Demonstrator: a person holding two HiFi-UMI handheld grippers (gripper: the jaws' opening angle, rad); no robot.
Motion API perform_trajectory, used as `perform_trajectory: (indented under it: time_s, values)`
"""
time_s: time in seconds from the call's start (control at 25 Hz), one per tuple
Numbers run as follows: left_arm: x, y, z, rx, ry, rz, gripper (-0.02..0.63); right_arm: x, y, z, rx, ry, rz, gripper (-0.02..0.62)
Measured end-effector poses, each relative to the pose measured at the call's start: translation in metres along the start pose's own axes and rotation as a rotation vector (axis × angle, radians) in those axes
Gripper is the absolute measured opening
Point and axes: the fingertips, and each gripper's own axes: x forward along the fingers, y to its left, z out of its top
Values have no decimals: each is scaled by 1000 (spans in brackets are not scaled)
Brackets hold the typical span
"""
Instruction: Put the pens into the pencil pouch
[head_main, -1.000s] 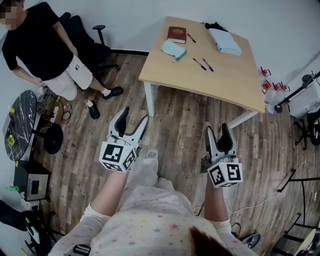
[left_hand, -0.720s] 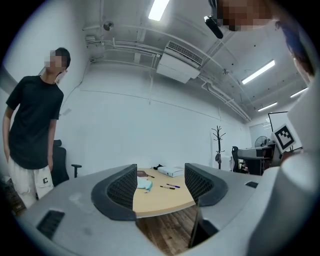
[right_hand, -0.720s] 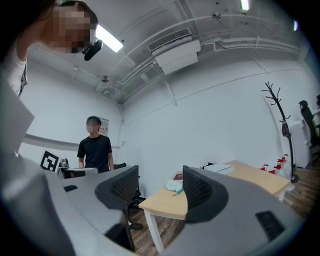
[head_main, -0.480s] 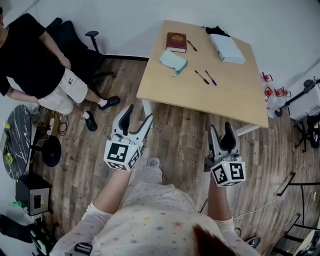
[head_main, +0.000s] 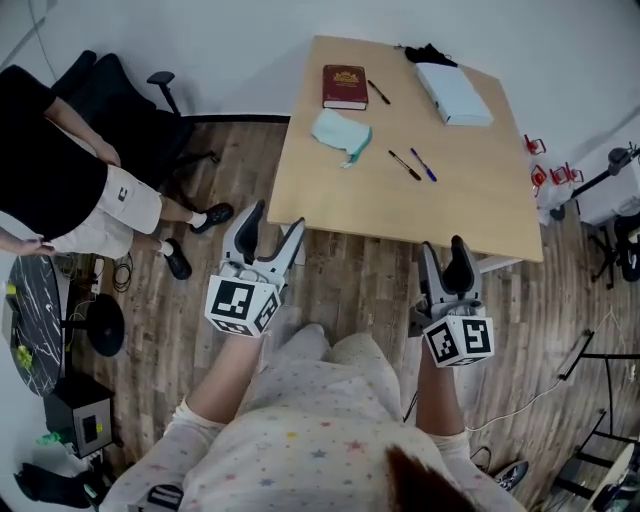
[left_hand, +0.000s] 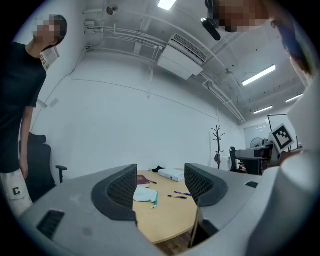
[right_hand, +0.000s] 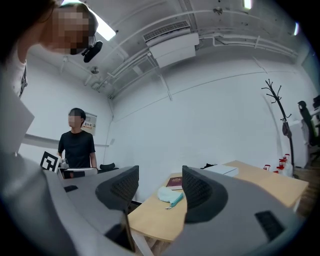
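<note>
A light teal pencil pouch (head_main: 341, 133) lies on the wooden table (head_main: 450, 205), also seen as the pouch (left_hand: 145, 195) and the pouch (right_hand: 170, 195). A black pen (head_main: 404, 165) and a blue pen (head_main: 423, 165) lie side by side to its right; a third pen (head_main: 378, 92) lies beside the dark red book (head_main: 344, 86). My left gripper (head_main: 271, 227) and right gripper (head_main: 446, 254) are both open and empty, held in the air short of the table's near edge.
A white box (head_main: 454, 92) and a black item (head_main: 429, 53) lie at the table's far side. A person in black (head_main: 60, 170) stands at the left beside an office chair (head_main: 135, 100). Stands and cables (head_main: 600, 190) crowd the right side.
Both grippers and my view have moved forward toward the table. The person at the left has drifted toward the frame's left edge.
</note>
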Motion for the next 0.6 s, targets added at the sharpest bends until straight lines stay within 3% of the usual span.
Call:
perform_trajectory:
  time_s: [0.24, 0.6]
  values:
    - [38, 11, -8, -10, 13, 32, 272, 40, -25, -4, 6, 21, 33, 252]
    - [130, 17, 0, -6, -10, 134, 272, 131, -96, 13, -13, 26, 158, 251]
